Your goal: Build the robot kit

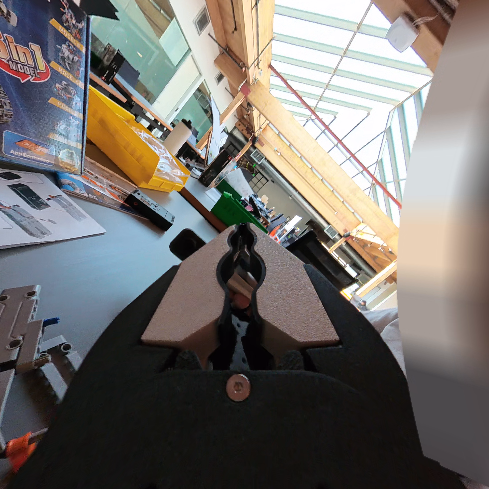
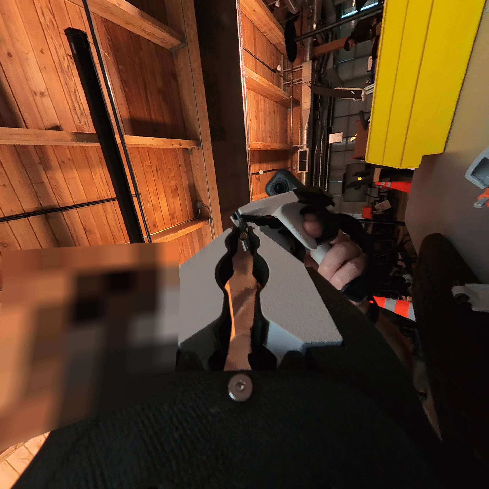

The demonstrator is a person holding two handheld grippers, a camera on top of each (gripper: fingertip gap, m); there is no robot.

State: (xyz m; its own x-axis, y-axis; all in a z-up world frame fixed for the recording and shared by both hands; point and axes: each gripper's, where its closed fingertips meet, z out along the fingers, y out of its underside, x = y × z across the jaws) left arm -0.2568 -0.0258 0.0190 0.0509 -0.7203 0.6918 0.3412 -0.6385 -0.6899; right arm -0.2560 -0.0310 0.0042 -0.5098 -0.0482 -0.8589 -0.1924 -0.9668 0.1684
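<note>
The left gripper [image 1: 242,230] has its jaws pressed together on a small black piece [image 1: 241,226] at the tips. The right gripper [image 2: 242,232] is likewise closed, its tips pinching a small black pin [image 2: 241,223] that the left gripper [image 2: 267,211] meets from 1 o'clock, held by a gloved hand [image 2: 333,254]. In the left view, a grey table [image 1: 92,264] spreads at 9 o'clock, with a black block [image 1: 149,209], a manual [image 1: 39,209], a yellow bin [image 1: 132,148] at 10 o'clock, and a blue box [image 1: 42,79] at 11 o'clock.
</note>
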